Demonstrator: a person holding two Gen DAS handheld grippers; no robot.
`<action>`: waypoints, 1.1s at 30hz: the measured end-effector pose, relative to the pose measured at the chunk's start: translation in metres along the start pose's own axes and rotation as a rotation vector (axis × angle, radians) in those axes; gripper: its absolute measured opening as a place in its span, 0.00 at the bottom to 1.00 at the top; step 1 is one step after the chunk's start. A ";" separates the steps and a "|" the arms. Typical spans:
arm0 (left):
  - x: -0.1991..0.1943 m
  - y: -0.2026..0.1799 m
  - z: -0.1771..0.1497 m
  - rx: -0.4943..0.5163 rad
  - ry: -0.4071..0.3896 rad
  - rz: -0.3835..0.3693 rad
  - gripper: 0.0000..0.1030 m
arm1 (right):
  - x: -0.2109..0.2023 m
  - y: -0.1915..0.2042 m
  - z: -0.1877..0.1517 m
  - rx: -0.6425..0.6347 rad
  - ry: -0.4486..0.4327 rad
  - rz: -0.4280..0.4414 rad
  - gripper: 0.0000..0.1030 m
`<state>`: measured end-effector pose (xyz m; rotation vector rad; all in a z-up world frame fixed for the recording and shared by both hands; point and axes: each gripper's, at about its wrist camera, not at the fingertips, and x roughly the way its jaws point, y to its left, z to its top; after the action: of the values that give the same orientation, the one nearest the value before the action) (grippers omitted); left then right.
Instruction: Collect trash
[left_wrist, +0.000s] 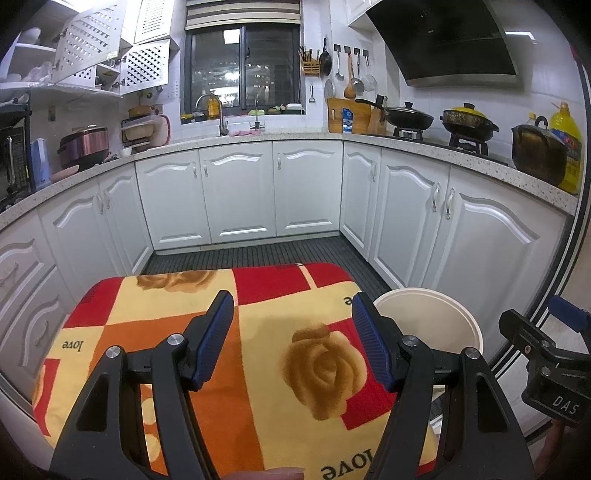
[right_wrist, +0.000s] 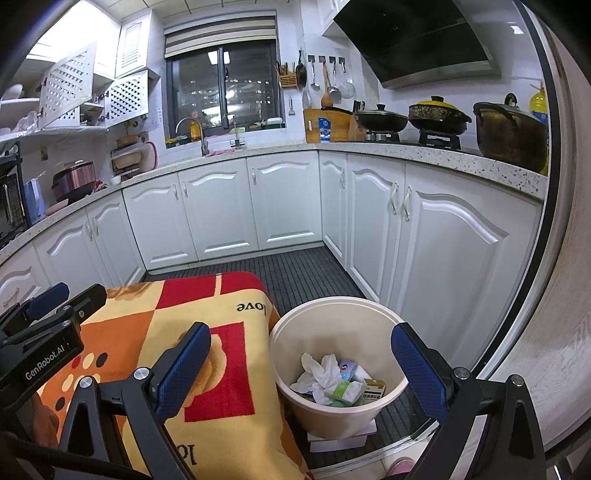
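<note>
A cream round bin (right_wrist: 291, 350) stands on the floor right of a table covered with a red, orange and yellow rose cloth (right_wrist: 236, 354). The bin holds crumpled white tissue (right_wrist: 323, 369) and several small packets and boxes (right_wrist: 364, 387). My right gripper (right_wrist: 301, 369) is open and empty, above the bin's near side and the cloth's edge. My left gripper (left_wrist: 293, 332) is open and empty, above the cloth (left_wrist: 258, 332). The bin's rim (left_wrist: 443, 306) shows at the right in the left wrist view. No loose trash shows on the cloth.
White cabinets (right_wrist: 221, 206) line three sides under a speckled counter (right_wrist: 424, 151) with pots and a hob. A dark slatted floor mat (right_wrist: 295, 269) lies beyond the table. A wooden door edge (right_wrist: 565, 295) stands at the right. The bin sits on a white block (right_wrist: 340, 439).
</note>
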<state>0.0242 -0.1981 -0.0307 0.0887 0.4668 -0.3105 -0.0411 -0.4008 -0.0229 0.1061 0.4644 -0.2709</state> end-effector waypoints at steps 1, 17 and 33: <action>-0.001 0.000 0.000 0.000 -0.003 0.001 0.63 | 0.000 0.000 0.000 -0.001 0.002 -0.001 0.94; 0.000 0.005 0.018 -0.015 -0.026 0.015 0.63 | 0.003 0.014 0.013 -0.034 -0.018 0.009 0.94; 0.005 0.007 0.024 -0.017 -0.036 0.023 0.63 | 0.007 0.016 0.017 -0.041 -0.018 0.009 0.94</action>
<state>0.0405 -0.1966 -0.0113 0.0722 0.4320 -0.2851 -0.0230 -0.3895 -0.0102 0.0656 0.4515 -0.2536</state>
